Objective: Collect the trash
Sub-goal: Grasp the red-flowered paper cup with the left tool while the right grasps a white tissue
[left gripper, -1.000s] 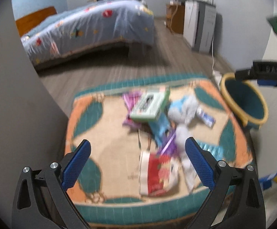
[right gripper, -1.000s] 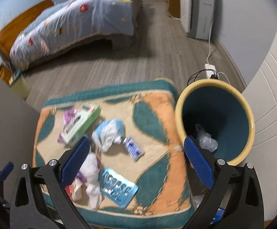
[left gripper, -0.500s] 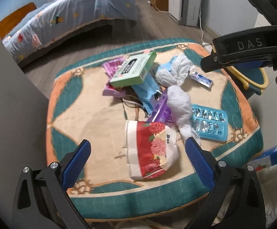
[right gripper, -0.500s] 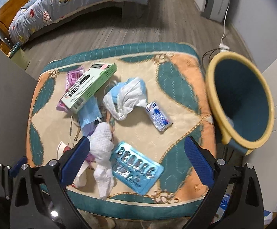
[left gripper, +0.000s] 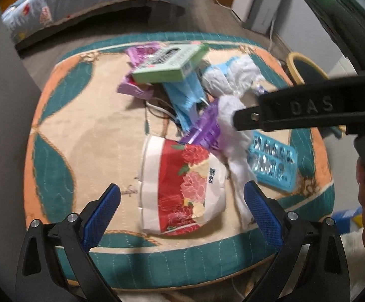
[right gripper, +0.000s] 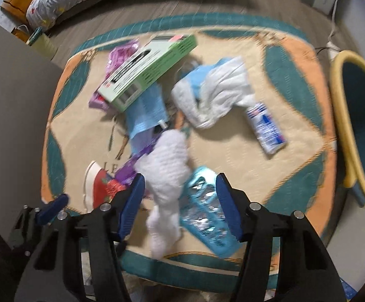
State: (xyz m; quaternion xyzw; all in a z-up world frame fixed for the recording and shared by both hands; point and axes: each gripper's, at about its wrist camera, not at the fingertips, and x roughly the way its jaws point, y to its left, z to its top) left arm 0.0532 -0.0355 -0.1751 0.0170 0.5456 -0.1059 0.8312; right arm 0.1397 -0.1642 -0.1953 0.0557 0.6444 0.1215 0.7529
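Observation:
Trash lies on a patterned rug (left gripper: 86, 136). In the left wrist view a red floral paper cup (left gripper: 182, 186) lies just ahead of my open left gripper (left gripper: 181, 207). Behind it are a green box (left gripper: 169, 63), a blue mask (left gripper: 186, 98), a purple wrapper (left gripper: 205, 128), white tissue (left gripper: 232, 136) and a blue blister pack (left gripper: 273, 161). In the right wrist view my right gripper (right gripper: 179, 201) is partly closed around the white tissue (right gripper: 167, 166) and the blister pack (right gripper: 205, 214). A small tube (right gripper: 266, 128) lies further right. The yellow-rimmed bin (right gripper: 351, 123) stands beside the rug.
A bed (left gripper: 86, 2) stands beyond the rug on the wooden floor (right gripper: 207, 0). A white cabinet (left gripper: 262, 10) is at the back right. A grey wall panel (right gripper: 13, 95) borders the rug's left side. A power strip (right gripper: 333, 47) lies by the bin.
Both grippers have moved down and closer to the trash. The right gripper's fingers have narrowed, now on either side of the tissue and blister pack. The left gripper stays open.

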